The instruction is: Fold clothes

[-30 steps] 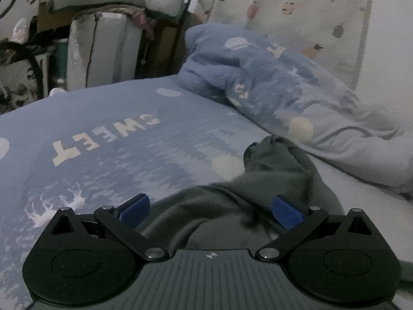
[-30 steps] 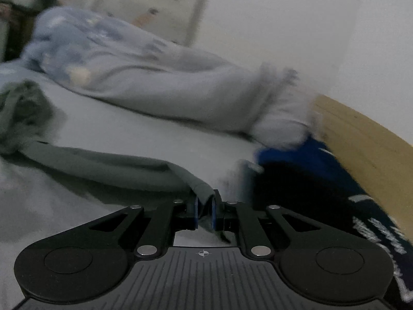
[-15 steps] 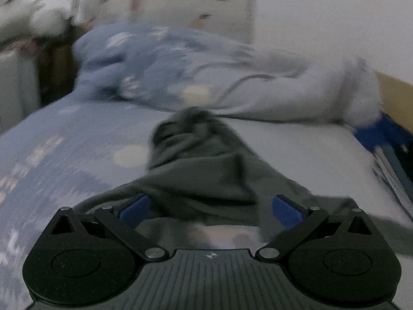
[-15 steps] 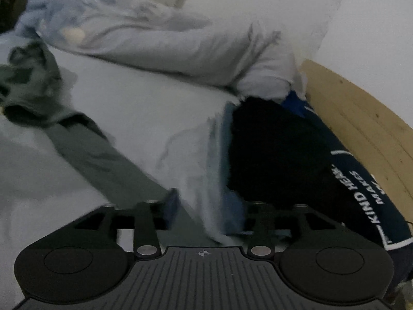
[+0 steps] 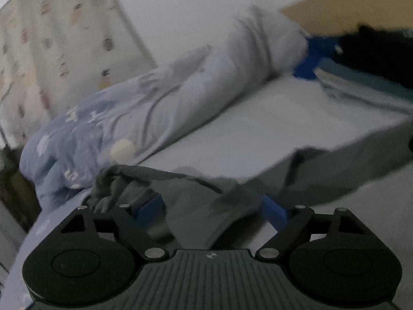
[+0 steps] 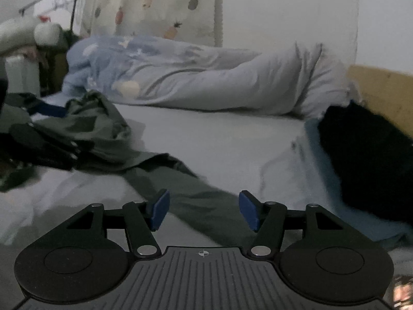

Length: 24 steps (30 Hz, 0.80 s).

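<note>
1. Both views dim, flat indoor light, cool blue-grey cast. Light source itself not visible in either view.
2. No glare, no blown highlights. Brightest area is the white wall [image 6: 284, 13].
3. Shadows soft and weak: faint one under the rolled duvet [image 6: 206, 82], deeper under the green garment [image 6: 108, 139] folds.
4. Left wrist view: heavy motion blur; duvet [image 5: 155, 108], headboard [image 5: 348, 13] and curtain [image 5: 51, 38] all smeared.
5. Right wrist view sharper; blur mostly at left edge and on the black clothes pile [image 6: 366, 160], which is crushed to solid black with no detail.
6. Strong fisheye bending, dark vignette at corners.
7. Visible noise in dark areas.
</note>
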{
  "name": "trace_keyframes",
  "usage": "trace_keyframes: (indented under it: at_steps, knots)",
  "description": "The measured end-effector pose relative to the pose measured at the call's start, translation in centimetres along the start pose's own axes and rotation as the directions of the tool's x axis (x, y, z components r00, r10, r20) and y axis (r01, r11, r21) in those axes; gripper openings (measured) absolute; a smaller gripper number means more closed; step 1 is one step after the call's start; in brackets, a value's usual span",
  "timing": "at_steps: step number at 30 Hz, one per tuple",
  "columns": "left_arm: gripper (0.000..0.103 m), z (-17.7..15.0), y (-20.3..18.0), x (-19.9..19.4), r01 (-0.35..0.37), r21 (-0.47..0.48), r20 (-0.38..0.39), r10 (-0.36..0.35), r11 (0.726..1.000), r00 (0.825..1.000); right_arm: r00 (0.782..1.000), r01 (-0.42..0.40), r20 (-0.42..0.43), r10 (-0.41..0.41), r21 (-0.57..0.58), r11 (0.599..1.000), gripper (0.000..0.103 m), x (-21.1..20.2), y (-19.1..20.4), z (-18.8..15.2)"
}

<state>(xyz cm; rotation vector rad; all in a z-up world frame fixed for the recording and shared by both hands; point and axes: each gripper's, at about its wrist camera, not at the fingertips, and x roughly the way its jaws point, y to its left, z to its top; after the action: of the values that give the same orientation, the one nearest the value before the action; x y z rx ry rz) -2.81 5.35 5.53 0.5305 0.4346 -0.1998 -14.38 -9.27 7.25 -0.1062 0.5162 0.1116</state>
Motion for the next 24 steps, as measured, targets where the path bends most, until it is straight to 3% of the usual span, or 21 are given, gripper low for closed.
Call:
trace_keyframes:
  at_steps: [2,6,8,10,14,17,20,22,24]
  knots:
    - [0.072,-0.2,-0.9,0.8,0.008,0.049,-0.032,-0.006,0.999,0.999,1.0,-0.016,-0.022,0.016,0.028,0.999,0.064,0.6,-0.7,-0.5]
    - [0.048,-0.7,-2.1,3.0,0.004,0.086,-0.122,0.006,0.996,0.993,0.999,-0.027,-0.028,0.03,0.089,0.996,0.065,0.9,-2.4,-0.5]
    - [0.035,-0.7,-1.9,3.6,-0.025,0.057,-0.142,0.033,0.998,0.989,0.999,-0.031,-0.019,0.032,0.089,0.996,0.066,0.8,-2.8,-0.5]
    - [0.015,-0.4,-0.9,2.8,-0.047,-0.015,-0.12,0.045,0.999,0.992,0.999,-0.033,-0.017,0.034,0.089,0.995,0.069,0.9,-3.1,-0.6]
    - [0.01,-0.2,0.7,0.8,-0.071,-0.142,-0.062,0.063,0.987,0.996,0.998,-0.063,-0.024,0.066,0.108,0.992,0.069,1.2,-3.2,-0.8]
    - [0.008,-1.0,1.7,-0.7,-0.045,-0.245,-0.037,0.037,0.969,0.999,0.991,-0.134,-0.015,0.136,0.098,0.986,0.069,1.1,-2.0,-0.7]
    - [0.008,-2.1,3.3,-1.7,-0.024,-0.334,-0.031,0.014,0.942,0.999,0.97,-0.239,-0.018,0.243,0.118,0.964,0.071,1.6,-0.2,-0.5]
    - [0.008,-3.0,4.6,-2.0,-0.016,-0.373,-0.041,0.001,0.928,0.999,0.952,-0.301,-0.018,0.305,0.113,0.947,0.081,1.8,1.5,-0.3]
    - [0.008,-4.2,5.9,-2.2,-0.02,-0.4,-0.063,-0.005,0.916,0.998,0.937,-0.346,-0.017,0.349,0.096,0.933,0.085,2.0,3.4,-0.1]
